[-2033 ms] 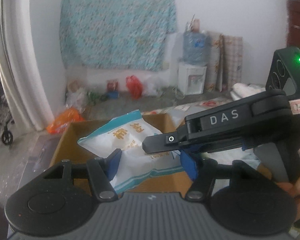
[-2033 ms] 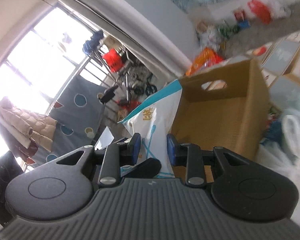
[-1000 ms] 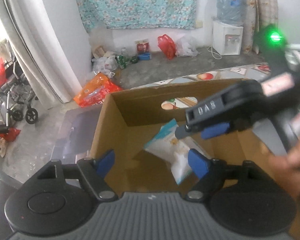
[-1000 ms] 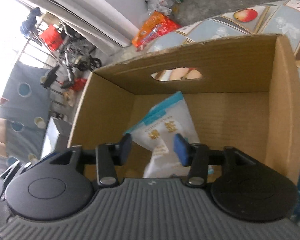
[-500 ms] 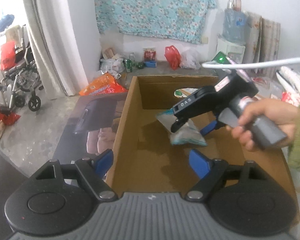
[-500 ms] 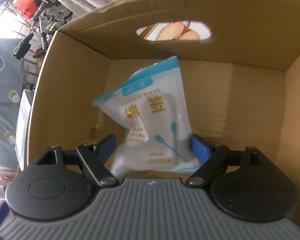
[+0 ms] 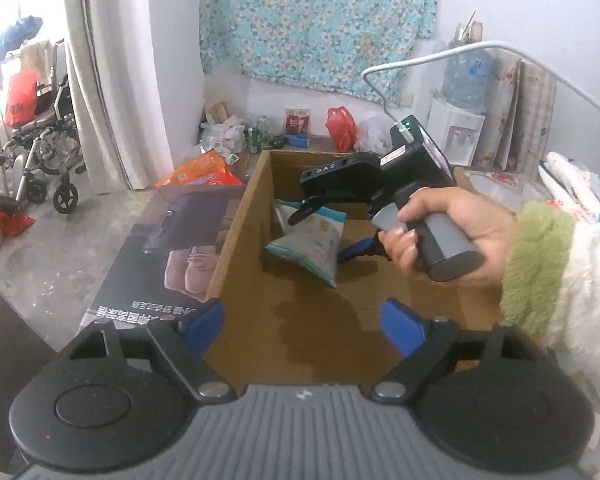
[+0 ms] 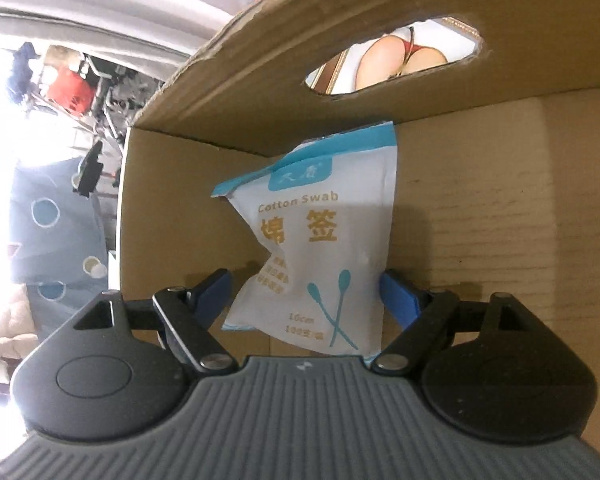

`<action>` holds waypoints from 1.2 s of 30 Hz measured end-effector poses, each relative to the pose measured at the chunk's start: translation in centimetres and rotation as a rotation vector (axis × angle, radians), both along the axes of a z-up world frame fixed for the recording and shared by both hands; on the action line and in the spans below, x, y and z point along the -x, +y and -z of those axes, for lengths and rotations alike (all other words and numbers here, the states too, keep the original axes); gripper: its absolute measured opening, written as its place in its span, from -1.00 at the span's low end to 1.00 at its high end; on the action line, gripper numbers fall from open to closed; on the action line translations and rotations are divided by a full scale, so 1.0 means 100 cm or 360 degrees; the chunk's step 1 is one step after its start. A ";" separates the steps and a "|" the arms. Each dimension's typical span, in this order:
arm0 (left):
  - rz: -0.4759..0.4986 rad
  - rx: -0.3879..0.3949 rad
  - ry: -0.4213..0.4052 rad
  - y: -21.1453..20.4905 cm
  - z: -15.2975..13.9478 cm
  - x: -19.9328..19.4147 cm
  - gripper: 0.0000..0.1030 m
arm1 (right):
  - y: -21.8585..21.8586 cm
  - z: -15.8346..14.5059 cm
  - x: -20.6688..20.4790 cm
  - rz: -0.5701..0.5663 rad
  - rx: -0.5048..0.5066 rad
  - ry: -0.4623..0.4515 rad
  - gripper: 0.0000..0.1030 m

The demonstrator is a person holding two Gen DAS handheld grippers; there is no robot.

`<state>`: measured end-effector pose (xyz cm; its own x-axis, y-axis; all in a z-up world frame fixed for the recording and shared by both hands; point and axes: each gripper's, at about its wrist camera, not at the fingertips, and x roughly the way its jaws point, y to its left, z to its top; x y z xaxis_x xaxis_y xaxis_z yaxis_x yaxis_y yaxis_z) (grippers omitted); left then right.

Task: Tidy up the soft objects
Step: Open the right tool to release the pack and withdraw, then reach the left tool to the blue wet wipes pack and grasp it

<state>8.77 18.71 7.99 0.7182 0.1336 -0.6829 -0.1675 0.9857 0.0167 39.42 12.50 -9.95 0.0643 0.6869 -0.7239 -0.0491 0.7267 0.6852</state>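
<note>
- Cotton swab pack [image 8: 320, 248]: white/teal pouch, printed "Cotton Swab", lies inside the cardboard box [image 8: 500, 220], top edge up against the wall w/ the oval handle cut-out [image 8: 396, 60]. Left wrist view shows same pack [image 7: 308, 240] tilted, lower corner down toward box floor.
- Right gripper [image 8: 304, 292]: jaws spread wide, blue pads [image 8: 400, 296] on either side of pack's lower half. Right pad just beside pack edge; left pad apart from it, clear gap. No squeeze visible.
- Right gripper, seen from left wrist [image 7: 332, 228]: reaches down into box from right side, held by person's right hand [image 7: 440, 232]; green fuzzy cuff [image 7: 532, 264], white cable looping up from unit. Upper finger overlaps pack's top; contact there: cannot tell.
- Left gripper [image 7: 304, 320]: jaws wide, nothing between the pads [image 7: 204, 320]. Hovers at near end of box, above the rim, well apart from the pack.
- Box [image 7: 236, 240]: open top, brown, dark stain on floor near cam.
- Surroundings, left wrist view: printed carton panel [image 7: 164, 248] flat beside box on left; orange bag [image 7: 200, 172] on floor beyond it; wheelchair [image 7: 40, 152] far left by curtain; floral cloth [image 7: 316, 20] on wall; water dispenser [image 7: 456, 136] at right.
</note>
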 end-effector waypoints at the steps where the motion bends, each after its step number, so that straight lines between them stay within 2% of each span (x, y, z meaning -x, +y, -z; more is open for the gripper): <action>1: 0.0002 0.0004 -0.0012 -0.003 -0.001 0.003 0.72 | -0.005 0.001 -0.001 0.0006 0.0005 -0.0011 0.60; 6: 0.0038 0.0085 -0.0087 -0.014 -0.006 0.013 0.82 | -0.035 -0.015 0.006 -0.0010 -0.0008 -0.0073 0.62; 11: 0.0133 0.0176 -0.0197 -0.037 -0.019 0.026 0.99 | -0.083 -0.076 0.034 -0.0135 -0.0228 -0.0254 0.63; 13: 0.0211 0.0208 -0.0245 -0.053 -0.024 0.031 1.00 | -0.103 -0.102 0.050 -0.0184 -0.0310 -0.0325 0.65; 17: 0.0391 0.0221 -0.0361 -0.102 -0.030 0.047 1.00 | -0.176 -0.136 0.089 -0.0241 -0.0358 -0.0484 0.70; 21: 0.0604 0.0268 -0.0378 -0.157 -0.024 0.050 1.00 | -0.278 -0.152 0.121 -0.0149 -0.0240 -0.0638 0.72; 25: 0.0790 0.0338 -0.0338 -0.211 -0.004 0.040 1.00 | -0.379 -0.153 0.148 0.0053 -0.0162 -0.0710 0.73; 29: 0.0907 0.0389 -0.0255 -0.257 0.025 0.025 1.00 | -0.470 -0.147 0.174 0.0280 -0.0092 -0.0760 0.73; 33: 0.0982 0.0347 -0.0209 -0.296 0.049 0.011 1.00 | -0.529 -0.126 0.195 0.0435 -0.0024 -0.0790 0.73; 36: 0.1035 0.0284 -0.0200 -0.322 0.063 0.001 0.98 | -0.550 -0.107 0.199 0.0507 0.0004 -0.0791 0.73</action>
